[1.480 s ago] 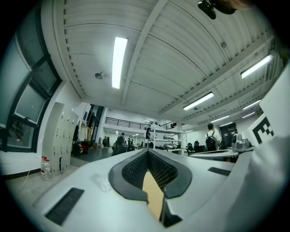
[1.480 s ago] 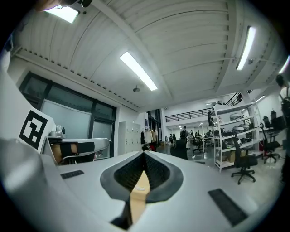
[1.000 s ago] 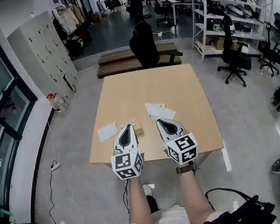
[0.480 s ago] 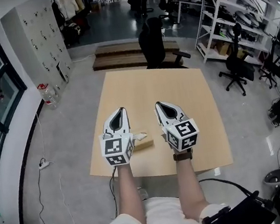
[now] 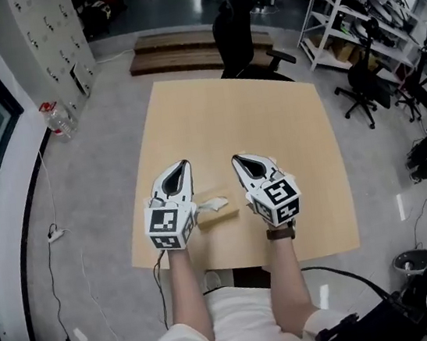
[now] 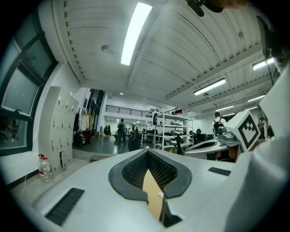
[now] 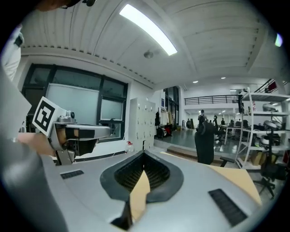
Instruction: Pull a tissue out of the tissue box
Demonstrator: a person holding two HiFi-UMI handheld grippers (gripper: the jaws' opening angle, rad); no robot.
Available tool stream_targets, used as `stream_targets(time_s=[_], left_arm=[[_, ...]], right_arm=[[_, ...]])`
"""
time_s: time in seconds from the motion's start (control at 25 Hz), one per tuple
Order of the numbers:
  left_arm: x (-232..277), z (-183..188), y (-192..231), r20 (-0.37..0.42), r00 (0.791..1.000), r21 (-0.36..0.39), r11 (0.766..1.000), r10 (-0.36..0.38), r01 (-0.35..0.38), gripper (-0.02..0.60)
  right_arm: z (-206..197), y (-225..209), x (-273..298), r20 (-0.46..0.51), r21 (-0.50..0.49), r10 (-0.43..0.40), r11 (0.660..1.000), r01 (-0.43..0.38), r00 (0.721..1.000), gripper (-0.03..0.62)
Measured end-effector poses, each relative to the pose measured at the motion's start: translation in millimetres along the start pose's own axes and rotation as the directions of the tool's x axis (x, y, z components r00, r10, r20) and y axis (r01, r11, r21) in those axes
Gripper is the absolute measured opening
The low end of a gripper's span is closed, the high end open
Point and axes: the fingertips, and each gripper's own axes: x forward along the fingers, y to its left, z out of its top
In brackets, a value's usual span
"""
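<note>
Head view puts the tissue box (image 5: 222,216) low centre on the surface (image 5: 238,123), lying crosswise between the left claw (image 5: 184,165) and right claw (image 5: 236,159), below their tips. Both claws are closed and empty.

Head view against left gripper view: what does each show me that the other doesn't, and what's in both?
Only the head view: the tissue box with a tissue sticking up, on the table near its front edge. Only the left gripper view: the left gripper, jaws shut tip to tip with nothing between them, and the ceiling light. Both: the table, the right gripper, the lockers, the black chair.
</note>
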Motion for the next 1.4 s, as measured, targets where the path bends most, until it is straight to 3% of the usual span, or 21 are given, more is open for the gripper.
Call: stream_targets(time_s=[0.12, 0.36, 0.64, 0.92, 1.04, 1.16, 1.4], left_arm=[[2.9, -34.6, 17.0, -0.057, 0.998, -0.035, 0.999, 0.002, -0.004, 0.002], [17.4, -101.0, 29.2, -0.159, 0.987, -0.082, 0.996, 0.013, -0.026, 0.002], [7.8, -155.9, 31.0, -0.224, 0.974, -0.132, 0.991, 0.003, -0.033, 0.002], [7.9, -187.5, 23.4, -0.264, 0.964, -0.148, 0.989, -0.03, -0.01, 0.002], [8.0, -193.1, 22.6, -0.273, 0.961, -0.156, 0.988, -0.043, 0.0, 0.002], [7.4, -198.9, 25.3, -0.28, 0.959, -0.164, 0.986, -0.044, -0.003, 0.002], [7.8, -208.7, 29.0, -0.29, 0.956, -0.198, 0.98, -0.049, -0.01, 0.002]], right_arm=[[-32.4, 8.3, 12.7, -0.074, -0.011, 0.079, 0.997, -0.08, 0.994, 0.002], [-99.7, 17.7, 39.2, -0.247, -0.075, 0.189, 0.974, -0.214, 0.95, 0.002], [-167.1, 60.1, 50.2, -0.384, -0.062, 0.305, 0.933, -0.354, 0.872, 0.003], [-209.8, 75.9, 59.1, -0.439, -0.022, 0.34, 0.921, -0.389, 0.831, 0.005], [-227.2, 83.3, 64.1, -0.482, -0.035, 0.342, 0.913, -0.407, 0.807, 0.038], [-241.6, 90.9, 69.4, -0.525, -0.048, 0.334, 0.907, -0.419, 0.783, 0.098], [-263.8, 94.5, 74.4, -0.607, -0.124, 0.274, 0.895, -0.429, 0.746, 0.099]])
